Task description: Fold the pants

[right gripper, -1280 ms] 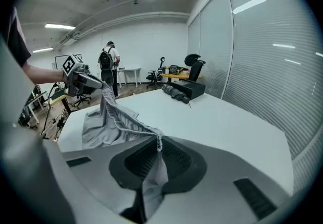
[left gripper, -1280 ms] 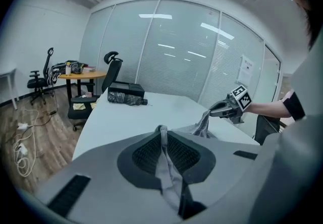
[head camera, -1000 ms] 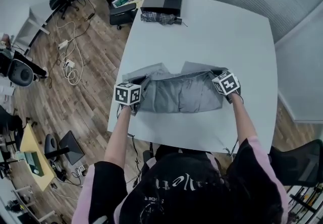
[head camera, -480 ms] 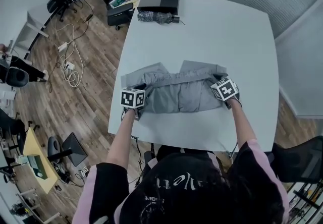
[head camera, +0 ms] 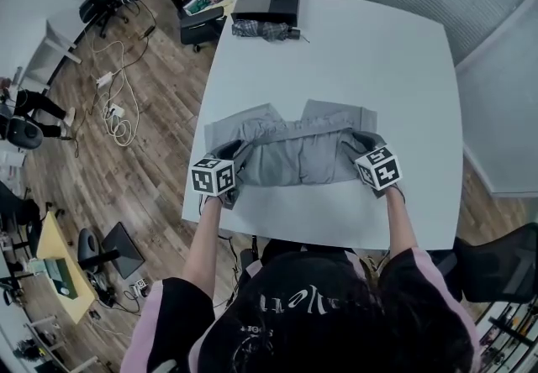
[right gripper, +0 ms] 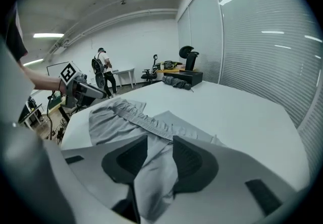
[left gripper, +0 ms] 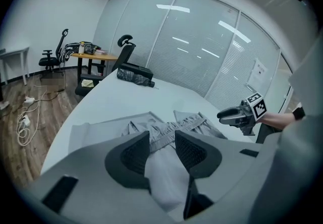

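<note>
- The left tongs (left gripper: 162, 134) have just been opening, and their jaws are now standing wide apart and gripping nothing; grey cloth is lying loose in the gap between the pads.
- The right tongs (right gripper: 160, 138) have also just been opening. Their jaws are standing apart too, with a fold of the same cloth lying slack between them and not being pinched.
- In the head view, the left tongs are sitting at the 9 o'clock end of the pants (head camera: 294, 154) and the right tongs at the 3 o'clock end, each pointing in toward the cloth.
- Each gripper is carrying its marker cube on the 6 o'clock side, with the person's bare forearms running back toward the pink sleeves.
- The grey pants are lying folded on the white worktop (head camera: 361, 52), stretching as a wide band from 9 to 3 o'clock, nearer the 6 o'clock edge.
- Their gathered waistband is running across the band, and two flat flaps are showing beyond it toward 12 o'clock.
- Well apart from the pants, at the worktop's 11 o'clock corner, a dark compact umbrella (head camera: 264, 29) is lying just beside a flat black box (head camera: 269, 0).
- Off the worktop toward 9 o'clock, white cables (head camera: 116, 102) are trailing over the wooden floor (head camera: 160, 136).
- In the right gripper view, a person with a backpack (right gripper: 103, 70) is standing far off near the wall.
</note>
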`<state>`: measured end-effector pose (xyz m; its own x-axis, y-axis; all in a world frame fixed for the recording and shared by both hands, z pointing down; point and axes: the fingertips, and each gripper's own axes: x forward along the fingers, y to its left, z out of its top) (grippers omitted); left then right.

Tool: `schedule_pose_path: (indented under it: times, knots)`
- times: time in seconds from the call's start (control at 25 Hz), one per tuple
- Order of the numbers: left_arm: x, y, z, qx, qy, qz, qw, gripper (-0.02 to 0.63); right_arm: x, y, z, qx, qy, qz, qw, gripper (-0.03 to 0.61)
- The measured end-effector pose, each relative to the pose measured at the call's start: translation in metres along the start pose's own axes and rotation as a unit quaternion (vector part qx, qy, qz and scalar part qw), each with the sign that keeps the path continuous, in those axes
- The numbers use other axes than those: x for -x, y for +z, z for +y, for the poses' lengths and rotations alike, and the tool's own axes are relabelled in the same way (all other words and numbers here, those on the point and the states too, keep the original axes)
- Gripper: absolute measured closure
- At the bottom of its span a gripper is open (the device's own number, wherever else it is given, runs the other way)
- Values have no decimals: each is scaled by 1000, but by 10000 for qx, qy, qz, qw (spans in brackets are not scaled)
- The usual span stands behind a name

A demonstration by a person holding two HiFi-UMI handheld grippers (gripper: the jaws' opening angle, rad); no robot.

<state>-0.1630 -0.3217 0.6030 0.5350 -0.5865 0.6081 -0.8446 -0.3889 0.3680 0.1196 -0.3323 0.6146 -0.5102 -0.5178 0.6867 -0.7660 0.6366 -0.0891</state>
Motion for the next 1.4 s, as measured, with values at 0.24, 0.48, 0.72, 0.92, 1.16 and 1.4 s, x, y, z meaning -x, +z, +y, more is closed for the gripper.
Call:
schedule_pose_path:
  times: [0.24, 0.48, 0.72, 0.92, 1.16, 1.4]
  knots:
    - [38, 1, -31, -316, -186, -359, 9987, 454, 27, 22, 41, -404, 78, -643, 9971, 416]
    - [87, -4, -70, -646, -411, -772, 9941, 454, 58, 33, 89, -568, 113, -1054, 9927, 416]
    - [143, -14, -96, -692, -628, -1231, 9880, 454, 89, 38, 147, -519, 90, -1300, 9901, 419]
    - [172, -37, -117, -839, -1021, -1309, 9826, 454, 102, 29, 190, -499, 132, -1303, 9901, 430]
    - [183, -54, -129, -868, -1249, -1328, 9794, 454, 115, 22, 222, -366, 81, -1251, 9914, 457]
    - [195, -56, -142, -931, -1311, -1458, 9762, 454, 133, 26, 237, -247, 51, -1378, 9901, 494]
